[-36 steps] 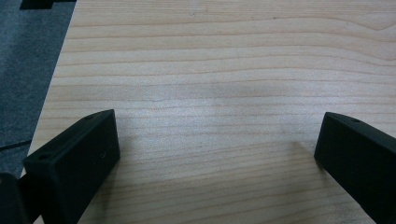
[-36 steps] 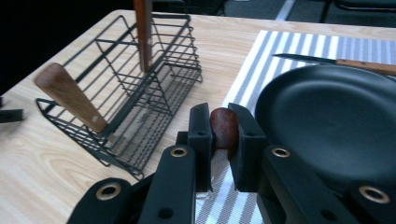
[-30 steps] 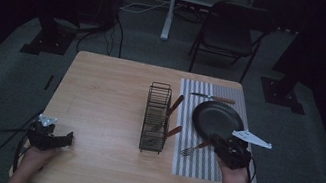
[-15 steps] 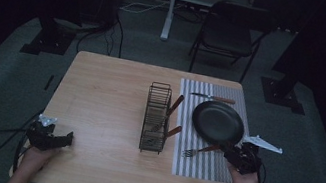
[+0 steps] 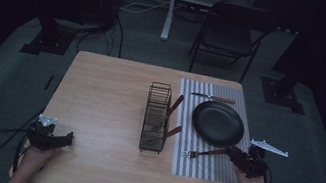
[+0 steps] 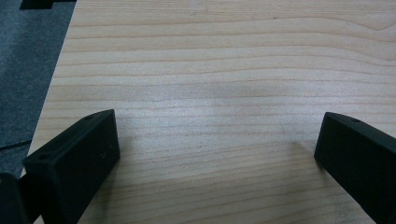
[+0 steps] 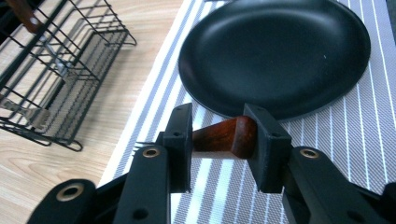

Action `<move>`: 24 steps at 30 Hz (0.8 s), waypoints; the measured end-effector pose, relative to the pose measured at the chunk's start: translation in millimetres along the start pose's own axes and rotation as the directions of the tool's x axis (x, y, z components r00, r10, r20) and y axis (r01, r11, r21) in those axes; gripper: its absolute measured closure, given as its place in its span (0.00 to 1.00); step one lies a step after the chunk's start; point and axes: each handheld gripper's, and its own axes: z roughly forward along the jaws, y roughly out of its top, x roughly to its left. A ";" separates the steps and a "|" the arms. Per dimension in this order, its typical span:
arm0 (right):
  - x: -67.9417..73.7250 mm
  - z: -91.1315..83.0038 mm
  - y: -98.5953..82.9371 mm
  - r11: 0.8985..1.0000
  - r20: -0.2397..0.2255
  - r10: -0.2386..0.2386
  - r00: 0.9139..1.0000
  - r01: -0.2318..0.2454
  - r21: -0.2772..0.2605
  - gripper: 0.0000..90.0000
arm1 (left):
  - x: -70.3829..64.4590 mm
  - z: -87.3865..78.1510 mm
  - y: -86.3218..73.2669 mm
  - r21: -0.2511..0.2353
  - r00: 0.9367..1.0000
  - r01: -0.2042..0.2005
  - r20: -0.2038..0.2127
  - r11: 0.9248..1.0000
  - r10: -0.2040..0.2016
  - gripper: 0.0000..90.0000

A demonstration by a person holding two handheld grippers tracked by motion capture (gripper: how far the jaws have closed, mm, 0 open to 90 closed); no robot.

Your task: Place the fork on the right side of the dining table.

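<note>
A fork (image 5: pixel 200 153) with a reddish wooden handle (image 7: pixel 223 136) lies low over the striped placemat (image 5: pixel 203 167), its tines pointing left toward the rack. My right gripper (image 5: pixel 234 155) (image 7: pixel 218 125) is shut on the end of that handle, just in front of the black plate (image 5: pixel 218 123) (image 7: pixel 275 56). My left gripper (image 5: pixel 61 138) (image 6: pixel 215 154) rests at the table's front left with its jaws wide apart over bare wood and nothing between them.
A black wire rack (image 5: pixel 156 117) (image 7: pixel 56 70) stands at mid-table holding wooden-handled utensils (image 5: pixel 176 106). A knife (image 5: pixel 213 98) lies on the placemat behind the plate. A chair (image 5: pixel 227 29) stands beyond the table's far edge.
My right gripper has drifted right and slightly toward the person, taking the fork along with it. The left gripper has stayed put.
</note>
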 end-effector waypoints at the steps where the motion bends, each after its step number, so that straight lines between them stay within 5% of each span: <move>1: -2.6 0.7 -0.8 1.000 -0.003 0.006 1.000 -0.006 0.005 0.69 | 0.0 0.0 0.0 0.000 1.000 0.000 0.000 1.000 0.000 0.00; 12: -30.8 9.9 -12.9 0.993 -0.059 0.102 0.993 -0.099 0.058 0.67 | 0.0 0.0 0.0 0.000 1.000 0.000 0.000 1.000 0.000 0.00; 24: -60.5 20.9 -25.0 0.981 -0.065 0.173 0.983 -0.166 0.105 0.60 | -0.2 0.1 0.0 -0.002 1.000 0.003 0.000 1.000 -0.003 0.00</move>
